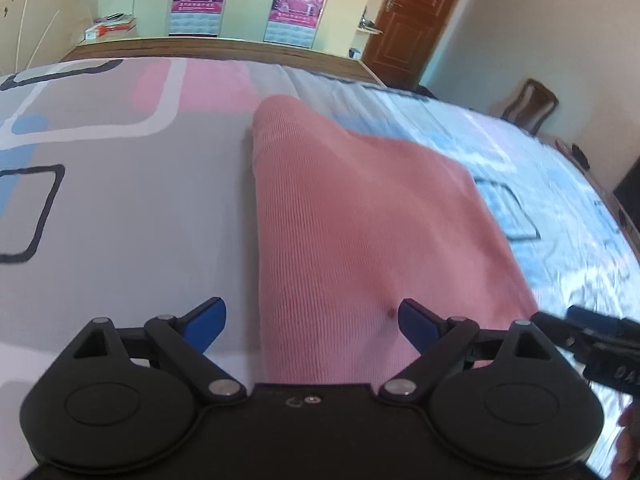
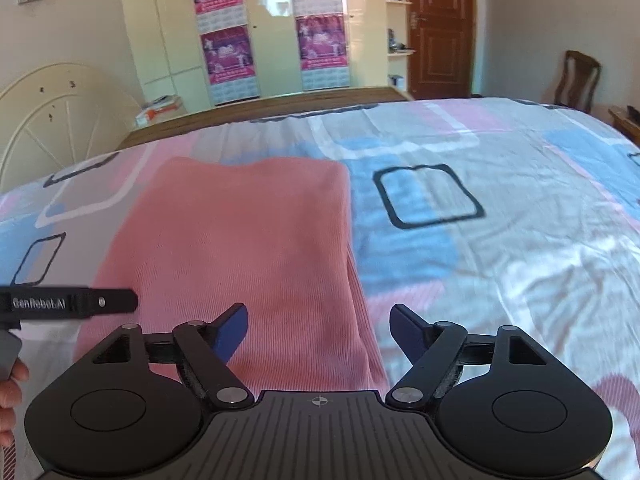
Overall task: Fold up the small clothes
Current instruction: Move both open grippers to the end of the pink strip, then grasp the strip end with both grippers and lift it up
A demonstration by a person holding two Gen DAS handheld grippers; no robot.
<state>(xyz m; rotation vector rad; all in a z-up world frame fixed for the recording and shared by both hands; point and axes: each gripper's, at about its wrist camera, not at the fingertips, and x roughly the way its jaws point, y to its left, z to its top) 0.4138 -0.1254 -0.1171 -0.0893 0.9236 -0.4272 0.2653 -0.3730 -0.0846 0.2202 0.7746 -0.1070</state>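
A pink ribbed knit garment (image 1: 352, 216) lies on the bed, folded into a flat panel with a rounded fold at its far left edge. It also shows in the right wrist view (image 2: 248, 240). My left gripper (image 1: 312, 320) is open and empty, just above the garment's near left edge. My right gripper (image 2: 318, 328) is open and empty above the garment's near right edge. The left gripper's body (image 2: 68, 304) shows at the left of the right wrist view, and the right gripper's body (image 1: 600, 344) at the right of the left wrist view.
The bed sheet (image 2: 500, 240) is patterned in pink, blue and grey squares. Beyond the bed are a wooden bed frame edge (image 2: 280, 108), a wardrobe with posters (image 2: 272, 28), a brown door (image 2: 440, 28) and a chair (image 2: 578, 80).
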